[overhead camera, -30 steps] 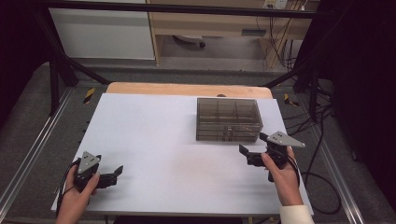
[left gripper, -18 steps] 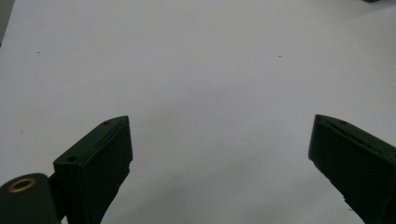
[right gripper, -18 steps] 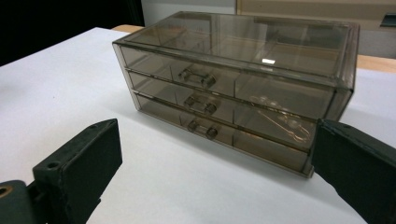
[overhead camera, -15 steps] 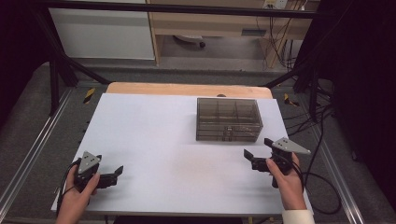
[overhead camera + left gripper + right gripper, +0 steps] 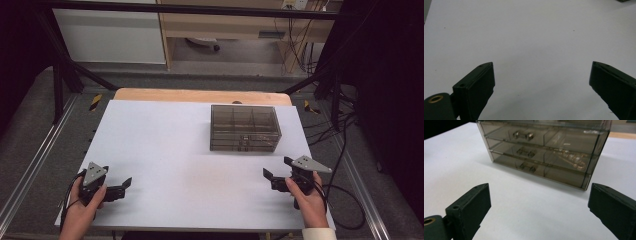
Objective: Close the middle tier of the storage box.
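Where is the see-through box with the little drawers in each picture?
High view: the drawer box stands right of the middle on the white table, beyond the right gripper.
Right gripper view: the box spans the top, its three drawers facing the camera, beyond the open fingers.
Left gripper view: a dark sliver at the top right corner may be the box; too little shows to be sure.
Shared landmark: the white table.

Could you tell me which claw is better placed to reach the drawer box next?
Probably the right claw: it sits open just in front of the drawer box, whose handles face it. The left claw, also open, is across the table.
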Demonstrator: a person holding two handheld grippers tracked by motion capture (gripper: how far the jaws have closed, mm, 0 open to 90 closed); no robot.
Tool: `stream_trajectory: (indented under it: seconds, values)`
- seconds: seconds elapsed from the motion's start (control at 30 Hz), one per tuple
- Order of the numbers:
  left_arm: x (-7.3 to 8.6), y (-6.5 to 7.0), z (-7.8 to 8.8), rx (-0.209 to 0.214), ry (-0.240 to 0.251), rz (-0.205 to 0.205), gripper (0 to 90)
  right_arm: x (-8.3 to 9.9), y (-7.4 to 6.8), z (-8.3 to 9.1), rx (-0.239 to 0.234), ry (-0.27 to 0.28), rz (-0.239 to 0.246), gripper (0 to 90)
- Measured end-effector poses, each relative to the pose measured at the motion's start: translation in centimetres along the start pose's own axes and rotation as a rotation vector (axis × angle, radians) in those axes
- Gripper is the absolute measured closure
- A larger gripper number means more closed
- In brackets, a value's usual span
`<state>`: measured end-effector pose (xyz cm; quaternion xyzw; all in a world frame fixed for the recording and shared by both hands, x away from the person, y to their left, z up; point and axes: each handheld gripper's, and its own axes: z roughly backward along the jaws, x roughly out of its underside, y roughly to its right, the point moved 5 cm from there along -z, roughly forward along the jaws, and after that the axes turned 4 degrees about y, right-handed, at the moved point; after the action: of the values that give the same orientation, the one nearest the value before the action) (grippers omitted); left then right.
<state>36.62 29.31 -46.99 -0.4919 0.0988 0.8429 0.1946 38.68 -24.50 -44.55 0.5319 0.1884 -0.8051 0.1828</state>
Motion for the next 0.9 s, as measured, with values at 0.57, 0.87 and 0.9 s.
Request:
stream_trajectory:
  seconds: [0.57, 0.87, 0.9]
  values:
    - [0.1, 0.4, -0.2, 0.012, -0.011, -0.004, 5.5, 1.9, -1.2, -1.7, -0.048, -0.11, 0.02, 3.3]
    - [0.2, 0.6, -0.3, 0.019, -0.023, -0.01, 5.5, 2.0, -2.0, -2.7, -0.062, -0.143, 0.052, 3.4]
    - [0.2, 0.6, -0.4, 0.02, -0.024, -0.013, 5.5, 2.0, -2.0, -2.8, -0.064, -0.146, 0.056, 3.5]
